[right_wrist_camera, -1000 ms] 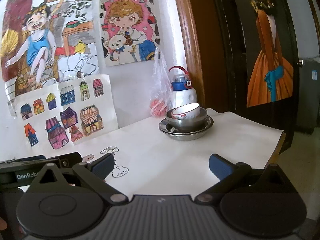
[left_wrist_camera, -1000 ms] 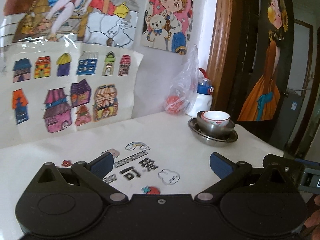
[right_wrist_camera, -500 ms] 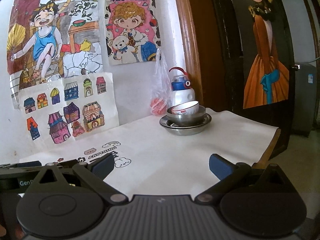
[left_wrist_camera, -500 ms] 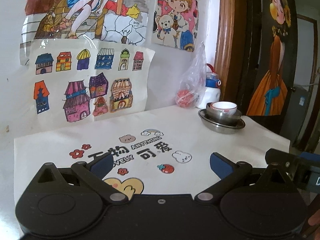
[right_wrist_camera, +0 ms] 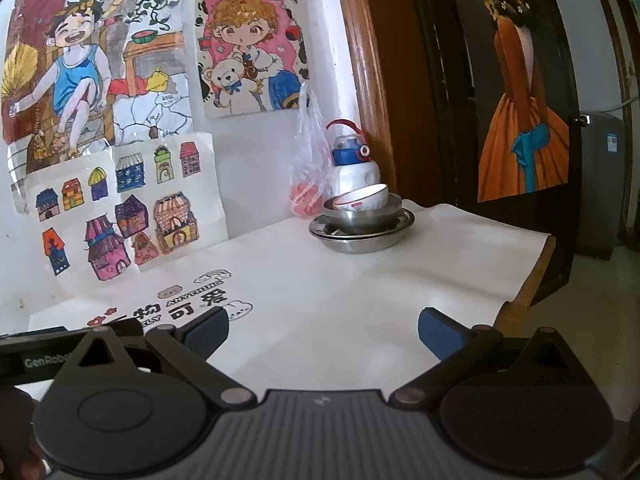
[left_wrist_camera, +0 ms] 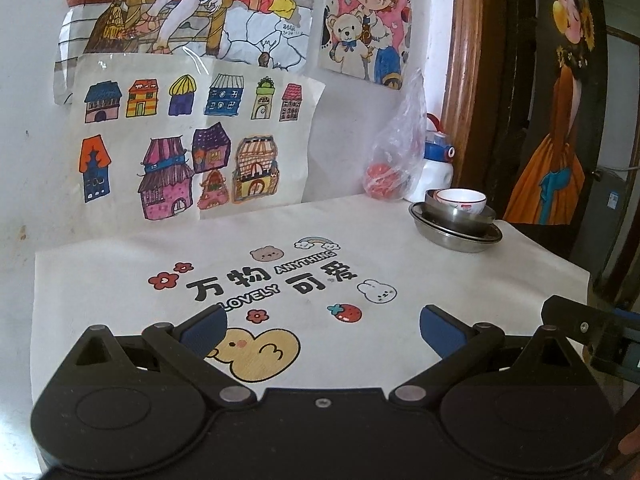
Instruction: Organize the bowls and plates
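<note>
- Both claws had drawn back from the stack since a second earlier; left claw point(left_wrist_camera: 323, 330) and right claw point(right_wrist_camera: 323, 330) stood apart, empty.
- White ceramic bowl point(right_wrist_camera: 362, 199), fragile, tilted in the steel bowl point(right_wrist_camera: 362, 218) on steel plates point(right_wrist_camera: 362, 236), far right corner of the table point(right_wrist_camera: 360, 292); rim grip suited.
- Only the left view showed the duck print point(left_wrist_camera: 260, 354).

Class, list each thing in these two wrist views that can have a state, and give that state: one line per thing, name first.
left gripper: open, empty.
right gripper: open, empty.
white bowl: tilted, nested in the steel bowl.
steel bowl: upright, on the steel plates.
steel plates: stacked on the tablecloth.
water bottle: upright, lid shut.
plastic bag: hanging, something red inside.
tablecloth: spread flat.
</note>
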The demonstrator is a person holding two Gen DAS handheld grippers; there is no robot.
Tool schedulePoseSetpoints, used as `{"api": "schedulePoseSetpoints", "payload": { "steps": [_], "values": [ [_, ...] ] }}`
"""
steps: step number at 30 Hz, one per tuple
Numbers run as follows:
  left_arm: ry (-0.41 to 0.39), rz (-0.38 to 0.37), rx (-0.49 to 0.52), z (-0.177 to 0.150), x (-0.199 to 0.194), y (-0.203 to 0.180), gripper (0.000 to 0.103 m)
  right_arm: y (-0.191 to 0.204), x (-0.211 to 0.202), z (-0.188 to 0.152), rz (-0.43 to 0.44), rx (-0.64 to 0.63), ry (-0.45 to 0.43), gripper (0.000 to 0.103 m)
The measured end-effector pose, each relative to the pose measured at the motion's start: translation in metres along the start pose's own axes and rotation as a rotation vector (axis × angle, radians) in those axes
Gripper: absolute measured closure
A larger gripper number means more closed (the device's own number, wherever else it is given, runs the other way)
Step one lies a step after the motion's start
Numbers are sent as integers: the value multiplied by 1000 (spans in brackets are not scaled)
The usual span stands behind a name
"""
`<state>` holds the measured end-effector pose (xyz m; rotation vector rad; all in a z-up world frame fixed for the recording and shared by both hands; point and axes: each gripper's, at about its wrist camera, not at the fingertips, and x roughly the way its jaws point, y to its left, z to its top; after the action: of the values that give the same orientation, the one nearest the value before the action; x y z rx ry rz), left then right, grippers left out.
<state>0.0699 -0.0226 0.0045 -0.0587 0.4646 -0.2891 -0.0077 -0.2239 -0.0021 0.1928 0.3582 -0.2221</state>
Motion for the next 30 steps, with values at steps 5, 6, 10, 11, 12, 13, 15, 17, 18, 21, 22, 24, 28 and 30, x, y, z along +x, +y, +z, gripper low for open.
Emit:
{"api": "schedulePoseSetpoints", "payload": {
  "steps": [5,6,10,11,12,13,15,17,18,21,22,24,28,30],
  "values": [
    [3,10,-4,-1,2,2,1,-3,3,-1,-10,7,4,0],
    [3,12,-4,-1,2,2,1,-4,4,-1,-12,9,5,0],
    [2,15,-2,-1,3,2,1,-6,6,-2,-16,17,10,0],
    [2,16,-3,-1,3,2,1,-6,6,-2,-17,19,11,0],
    [1,17,-2,-1,3,2,1,-7,7,-2,-17,20,12,0],
    [2,19,-2,-1,3,2,1,-7,7,-2,-16,21,14,0],
    [2,18,-1,-1,4,2,1,-7,8,-3,-15,20,16,0],
    [6,20,0,-1,4,2,1,-7,8,-3,-16,20,16,0],
    [7,21,0,-1,5,2,1,-7,8,-3,-15,20,16,0],
    [12,22,2,-2,6,3,1,-7,8,-2,-16,20,16,0],
    [13,22,4,-2,7,3,1,-7,8,-2,-15,20,16,0],
    [13,23,4,-2,7,3,1,-7,8,-2,-16,20,16,0],
    [13,22,4,-2,7,2,1,-7,9,-3,-15,19,17,0],
    [14,22,4,-2,7,3,1,-7,9,-3,-14,20,18,0]
  ]
}}
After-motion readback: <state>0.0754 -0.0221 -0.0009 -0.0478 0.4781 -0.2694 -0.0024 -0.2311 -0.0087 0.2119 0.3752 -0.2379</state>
